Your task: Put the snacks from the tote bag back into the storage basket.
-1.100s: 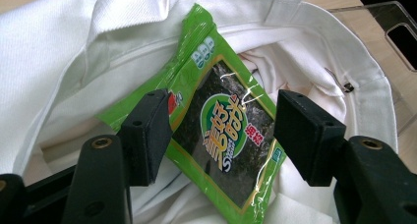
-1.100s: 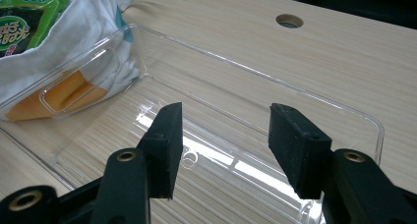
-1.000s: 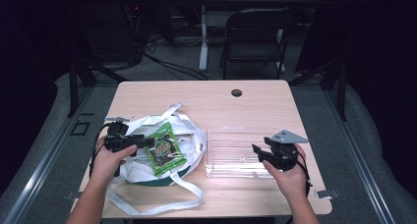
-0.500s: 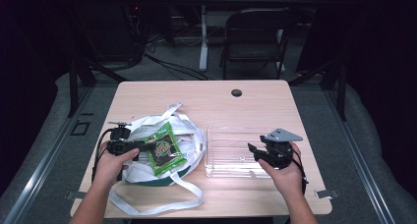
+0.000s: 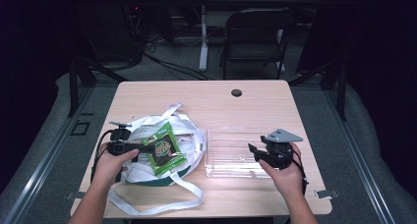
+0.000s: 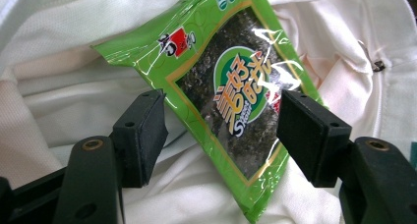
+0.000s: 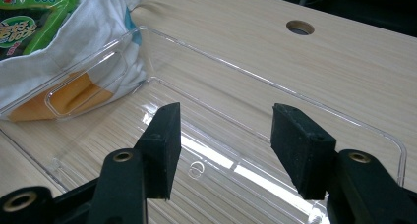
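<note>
Seaweed snack packet (image 6: 236,101): green foil pack with a dark window and printed label; lies tilted on top of the white cloth bag (image 5: 147,135), left half of the table (image 5: 206,98).
Packet, position against tool: its lower part sits between the left gripper's two pads, which stand clear of it on either side; nothing presses on it in the left gripper view.
Left gripper (image 5: 129,148): jaws spread wide, released, having just been opening, with the packet lying loose between them; held level in the person's left hand (image 5: 110,165), pointing toward the packet.
Right gripper (image 5: 259,154): jaws apart, holding nothing; held in the right hand (image 5: 285,172) over the near right part of the clear tray.
Clear plastic tray (image 5: 216,135): shallow, rectangular, see-through, just right of the bag, flat on the table; bare inside in the right gripper view, wood grain showing through its floor.
White cloth bag: crumpled, with a dark green base edge; its rumpled folds surround the packet on all sides.
Bag straps (image 5: 162,204): long white bands, one looping toward the near table edge, another running toward the far side.
Orange patch (image 7: 74,94): seen through the tray wall beside the bag; what it is cannot be told.
Table hole (image 5: 236,93): round dark cable port near the far edge, well apart from everything else.
Chair (image 5: 253,35): dark folding chair beyond the far edge, on the floor.
Obstructions: bag folds crowd the packet's edges; the tray's left wall stands just beside the bag.
</note>
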{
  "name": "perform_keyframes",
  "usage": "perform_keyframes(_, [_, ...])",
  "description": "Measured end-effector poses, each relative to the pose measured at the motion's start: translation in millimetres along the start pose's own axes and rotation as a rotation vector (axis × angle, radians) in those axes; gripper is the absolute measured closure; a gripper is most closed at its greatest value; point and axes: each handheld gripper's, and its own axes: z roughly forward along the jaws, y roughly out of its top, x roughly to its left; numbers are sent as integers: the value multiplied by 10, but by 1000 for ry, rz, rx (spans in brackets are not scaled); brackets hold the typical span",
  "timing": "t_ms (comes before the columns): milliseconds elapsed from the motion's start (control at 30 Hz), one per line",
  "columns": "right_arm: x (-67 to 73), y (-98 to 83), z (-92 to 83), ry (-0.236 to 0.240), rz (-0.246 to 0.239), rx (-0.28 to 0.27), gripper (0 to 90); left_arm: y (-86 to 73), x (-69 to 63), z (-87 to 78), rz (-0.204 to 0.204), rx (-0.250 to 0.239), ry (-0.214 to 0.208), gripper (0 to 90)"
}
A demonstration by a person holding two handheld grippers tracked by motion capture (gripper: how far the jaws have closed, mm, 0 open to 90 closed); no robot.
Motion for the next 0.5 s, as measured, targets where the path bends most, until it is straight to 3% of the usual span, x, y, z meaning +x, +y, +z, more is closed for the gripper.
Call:
perform_keyframes(300, [2, -8, 0, -4, -7, 3, 453, -3, 25, 16, 4, 22, 11, 356])
perform_keyframes(433, [9, -10, 5, -5, -6, 3, 453, -8, 9, 78, -5, -3, -20, 349])
perform_keyframes(500, [13, -10, 2, -5, -9, 4, 453, 0, 13, 109, 10, -6, -8, 341])
